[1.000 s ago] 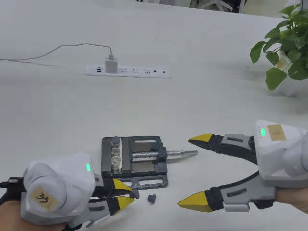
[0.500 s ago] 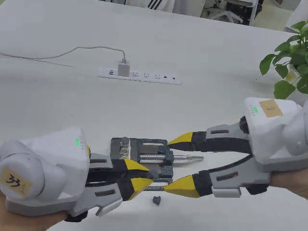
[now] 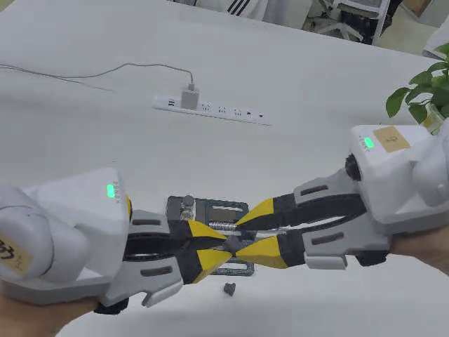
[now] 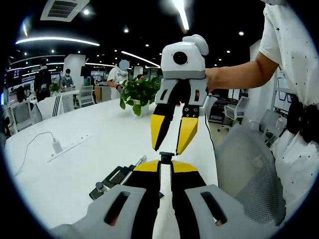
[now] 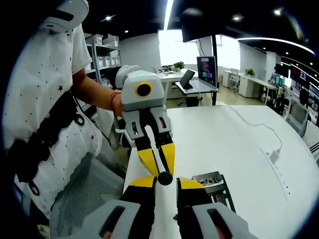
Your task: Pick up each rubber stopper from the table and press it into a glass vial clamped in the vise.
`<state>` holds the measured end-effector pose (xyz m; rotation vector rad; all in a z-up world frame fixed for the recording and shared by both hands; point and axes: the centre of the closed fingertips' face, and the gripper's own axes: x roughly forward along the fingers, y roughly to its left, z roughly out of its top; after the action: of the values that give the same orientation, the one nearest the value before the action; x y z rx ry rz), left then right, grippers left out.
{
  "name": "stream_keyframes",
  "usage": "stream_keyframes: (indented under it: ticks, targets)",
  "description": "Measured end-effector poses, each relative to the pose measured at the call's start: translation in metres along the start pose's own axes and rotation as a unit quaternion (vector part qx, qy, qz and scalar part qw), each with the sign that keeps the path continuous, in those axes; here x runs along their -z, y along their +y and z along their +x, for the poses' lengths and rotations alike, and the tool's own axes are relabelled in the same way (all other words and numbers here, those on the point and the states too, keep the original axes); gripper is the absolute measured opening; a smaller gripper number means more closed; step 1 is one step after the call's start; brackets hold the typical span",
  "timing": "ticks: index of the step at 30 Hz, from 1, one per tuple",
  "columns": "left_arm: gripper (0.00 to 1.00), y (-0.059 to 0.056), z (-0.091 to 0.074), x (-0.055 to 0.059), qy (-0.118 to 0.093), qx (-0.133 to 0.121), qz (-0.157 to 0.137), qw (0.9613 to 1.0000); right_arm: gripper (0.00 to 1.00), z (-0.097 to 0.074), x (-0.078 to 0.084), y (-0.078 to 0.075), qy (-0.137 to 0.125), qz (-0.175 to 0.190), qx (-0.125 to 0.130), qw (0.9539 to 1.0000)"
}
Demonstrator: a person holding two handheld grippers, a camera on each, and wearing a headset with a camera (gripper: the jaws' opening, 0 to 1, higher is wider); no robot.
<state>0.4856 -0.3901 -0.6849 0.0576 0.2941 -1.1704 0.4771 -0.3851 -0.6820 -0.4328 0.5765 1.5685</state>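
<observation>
A dark rubber stopper (image 3: 230,243) hangs in the air above the vise, with my left gripper (image 3: 223,250) shut on it. My right gripper (image 3: 239,238) faces it tip to tip. Its jaws stand narrowly open on either side of the stopper (image 5: 165,178), with a thin gap on each side. In the left gripper view the stopper (image 4: 166,158) sits at my left gripper (image 4: 166,165) tips, under the right gripper (image 4: 170,148). The black vise (image 3: 210,211) holds a glass vial capped by a stopper (image 3: 187,202). Another loose stopper (image 3: 229,288) lies on the table in front of the vise.
A white power strip (image 3: 210,110) with a plugged-in charger and cable lies at the back of the white table. A potted plant (image 3: 428,95) stands at the right edge. The vise's screw handle points right, behind the right gripper's jaws.
My left gripper lifted the stopper from the table to above the vise. The right gripper came in from the right and narrowed its wide jaws around the stopper.
</observation>
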Motion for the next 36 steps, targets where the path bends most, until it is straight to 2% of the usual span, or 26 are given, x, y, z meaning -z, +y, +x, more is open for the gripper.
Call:
stream_keyframes:
  ticks: [8,29,36]
  targets:
    - [0.04,-0.0013,-0.0003,-0.0024,-0.004,0.003,0.001,1.0,0.08,-0.0003,-0.0022,0.0019,0.002,-0.002,-0.007,1.0]
    - [0.03,-0.0078,-0.0026,-0.0022,-0.001,0.02,0.008,0.9998,0.08,0.0004,-0.0046,0.009,0.01,-0.018,-0.021,0.9996]
    - [0.03,-0.0041,-0.0035,-0.0039,-0.007,0.015,0.0,0.9999,0.07,-0.0009,-0.006,0.0057,0.01,-0.016,-0.014,0.9997]
